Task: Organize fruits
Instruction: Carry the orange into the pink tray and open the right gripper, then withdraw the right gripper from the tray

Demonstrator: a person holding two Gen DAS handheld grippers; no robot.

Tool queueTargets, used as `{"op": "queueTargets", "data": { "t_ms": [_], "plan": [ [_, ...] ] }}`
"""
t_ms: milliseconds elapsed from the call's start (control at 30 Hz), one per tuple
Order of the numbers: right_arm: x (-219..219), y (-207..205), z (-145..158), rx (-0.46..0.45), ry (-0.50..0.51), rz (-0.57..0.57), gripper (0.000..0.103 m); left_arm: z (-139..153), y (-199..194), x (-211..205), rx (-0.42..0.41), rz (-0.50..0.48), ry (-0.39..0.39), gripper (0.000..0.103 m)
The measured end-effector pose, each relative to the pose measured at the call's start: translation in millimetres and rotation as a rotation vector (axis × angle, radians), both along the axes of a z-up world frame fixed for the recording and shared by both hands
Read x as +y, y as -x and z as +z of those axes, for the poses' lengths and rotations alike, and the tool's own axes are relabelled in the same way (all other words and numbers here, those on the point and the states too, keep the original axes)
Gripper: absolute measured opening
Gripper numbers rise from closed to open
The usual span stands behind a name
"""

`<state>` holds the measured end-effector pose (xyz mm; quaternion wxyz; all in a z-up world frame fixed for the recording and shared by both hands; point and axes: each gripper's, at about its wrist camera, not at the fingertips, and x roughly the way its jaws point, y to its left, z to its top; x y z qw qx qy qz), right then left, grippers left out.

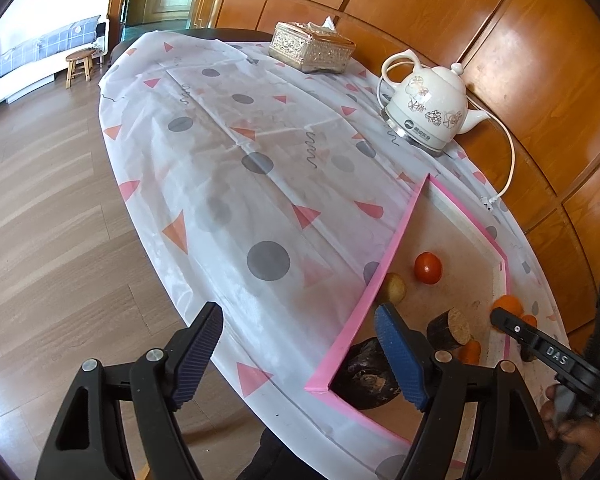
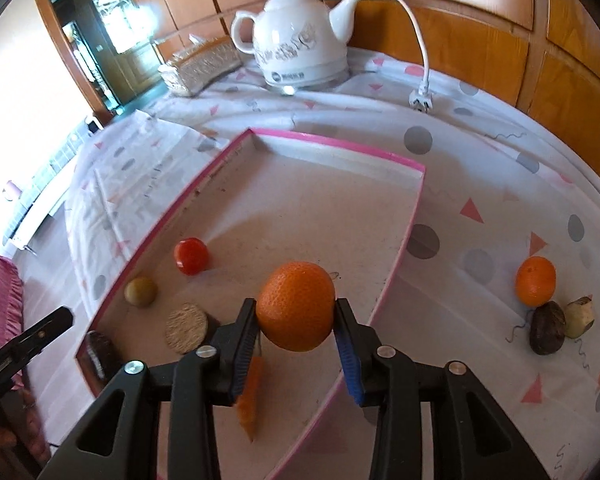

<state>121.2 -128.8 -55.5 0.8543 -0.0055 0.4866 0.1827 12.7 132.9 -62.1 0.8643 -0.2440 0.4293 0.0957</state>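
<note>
My right gripper [image 2: 296, 322] is shut on an orange mandarin [image 2: 296, 306] and holds it above the pink-rimmed tray [image 2: 340, 148]. The tray holds a red tomato [image 2: 191, 256], a small brown-yellow fruit [image 2: 141, 291], a cut dark stem piece [image 2: 186, 327] and an orange carrot piece [image 2: 250, 396]. A second mandarin [image 2: 535, 281], a dark nut-like fruit [image 2: 547, 328] and a pale one [image 2: 579, 317] lie on the cloth right of the tray. My left gripper [image 1: 300, 356] is open and empty over the tray's near left rim [image 1: 380, 272]. The right gripper [image 1: 540, 344] shows at right in the left wrist view.
A white ceramic kettle [image 2: 300, 32] with cord and plug [image 2: 420, 96] stands behind the tray. A gold tissue box [image 1: 312, 46] sits at the table's far end. The table edge drops to wooden floor [image 1: 52, 240] on the left.
</note>
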Motion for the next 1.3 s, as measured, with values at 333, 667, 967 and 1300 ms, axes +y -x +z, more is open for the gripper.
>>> {"op": "queueTargets", "data": {
  "t_ms": [333,667,967,1300],
  "plan": [
    [-7.9,11.8,7.3,-0.049,0.002,-0.023,0.044,2.1,1.8,-3.6,-0.011,-0.009,-0.008,0.079],
    [-44.3,40.1,27.6,-0.125,0.038,-0.085,0.052,10.9,3.2,-15.2,-0.036,-0.044,-0.034,0.079],
    [-95.5,59.6,40.3,-0.166,0.084,-0.168,0.053,15.4,3.9,-22.3,-0.042,-0.065,-0.047,0.079],
    [-180.5,81.5,39.4,-0.152,0.148,-0.34,0.053,20.5,5.2,-31.3,-0.054,-0.095,-0.074,0.079]
  ]
}}
